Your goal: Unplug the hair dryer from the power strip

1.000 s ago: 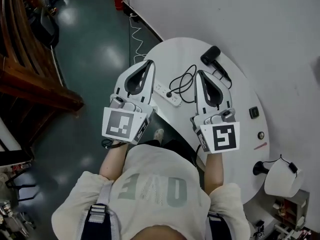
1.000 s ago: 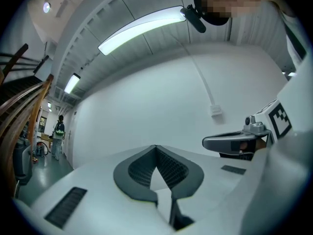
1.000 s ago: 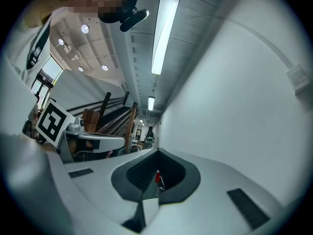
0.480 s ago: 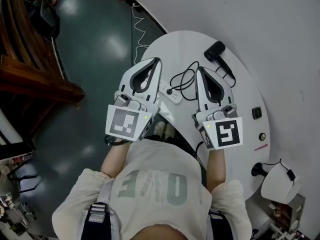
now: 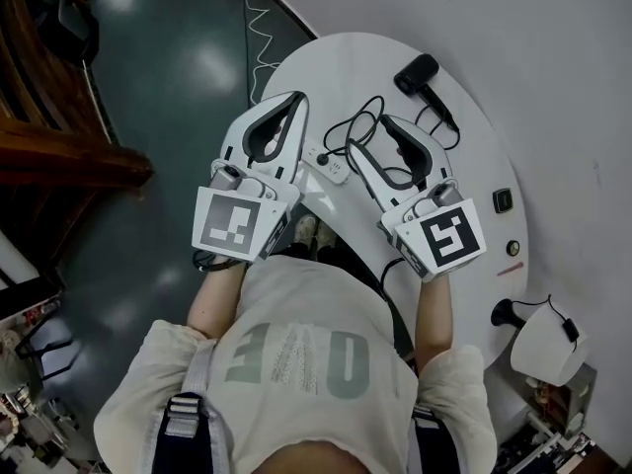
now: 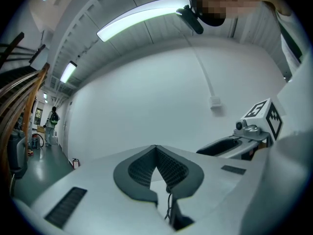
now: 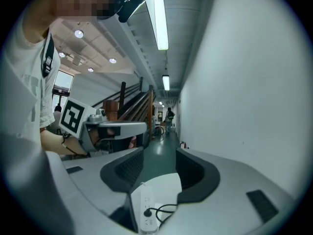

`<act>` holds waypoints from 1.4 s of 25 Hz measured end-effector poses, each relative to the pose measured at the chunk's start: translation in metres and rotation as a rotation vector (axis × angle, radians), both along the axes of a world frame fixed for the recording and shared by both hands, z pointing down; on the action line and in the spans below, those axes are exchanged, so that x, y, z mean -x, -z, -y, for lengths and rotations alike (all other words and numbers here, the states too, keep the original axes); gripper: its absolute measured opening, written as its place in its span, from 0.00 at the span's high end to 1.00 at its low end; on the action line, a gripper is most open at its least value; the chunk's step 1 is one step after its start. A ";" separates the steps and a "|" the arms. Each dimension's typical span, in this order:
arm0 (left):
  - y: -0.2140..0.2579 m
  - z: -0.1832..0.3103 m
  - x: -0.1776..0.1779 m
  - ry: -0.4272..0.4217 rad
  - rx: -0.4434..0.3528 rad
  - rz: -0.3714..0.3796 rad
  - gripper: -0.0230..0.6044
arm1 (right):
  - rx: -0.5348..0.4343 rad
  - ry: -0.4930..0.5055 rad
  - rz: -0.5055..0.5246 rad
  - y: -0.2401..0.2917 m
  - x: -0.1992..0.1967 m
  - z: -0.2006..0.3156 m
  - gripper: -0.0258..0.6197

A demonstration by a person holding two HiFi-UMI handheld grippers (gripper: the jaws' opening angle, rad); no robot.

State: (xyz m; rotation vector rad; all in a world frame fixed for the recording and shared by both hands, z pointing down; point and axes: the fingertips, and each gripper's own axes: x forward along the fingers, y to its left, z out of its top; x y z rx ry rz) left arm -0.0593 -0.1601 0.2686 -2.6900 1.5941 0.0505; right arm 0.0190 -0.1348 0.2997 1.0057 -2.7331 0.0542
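A white power strip (image 5: 331,164) lies on the white oval table (image 5: 474,156), with a black plug (image 5: 323,159) stuck in it. Its black cable (image 5: 357,126) loops back to the black hair dryer (image 5: 419,74) at the far side. My left gripper (image 5: 289,107) is shut and empty, hovering left of the strip; its tips (image 6: 156,148) meet. My right gripper (image 5: 383,131) is opening just right of the strip, nothing between its jaws. In the right gripper view (image 7: 159,168) the strip (image 7: 145,204) and plug (image 7: 148,212) lie just below and ahead.
The strip's white lead (image 5: 259,28) runs off the far table edge to the dark floor. A small black box (image 5: 503,199), a round knob (image 5: 513,248) and a white lamp-like object (image 5: 541,349) sit at the right. Wooden stairs (image 5: 59,156) stand left.
The right gripper's jaws have opened from shut, and it has sunk and turned left toward the power strip. The left gripper has come slightly lower, still shut.
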 end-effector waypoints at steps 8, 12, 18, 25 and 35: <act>-0.036 0.008 -0.002 -0.024 0.051 0.025 0.96 | 0.232 0.048 -0.236 -0.100 -0.009 -0.025 0.65; -0.047 0.008 -0.003 -0.026 0.080 0.009 0.96 | 0.302 0.045 -0.320 -0.151 -0.010 -0.028 0.56; -0.072 0.005 -0.007 -0.044 0.120 0.014 0.95 | 0.421 0.098 -0.412 -0.222 0.000 -0.034 0.56; -0.094 0.007 -0.013 -0.056 0.161 0.035 0.95 | 0.458 0.143 -0.551 -0.273 0.009 -0.026 0.56; -0.118 0.010 -0.007 -0.047 0.229 0.060 0.96 | 0.439 0.141 -0.704 -0.298 0.007 -0.024 0.59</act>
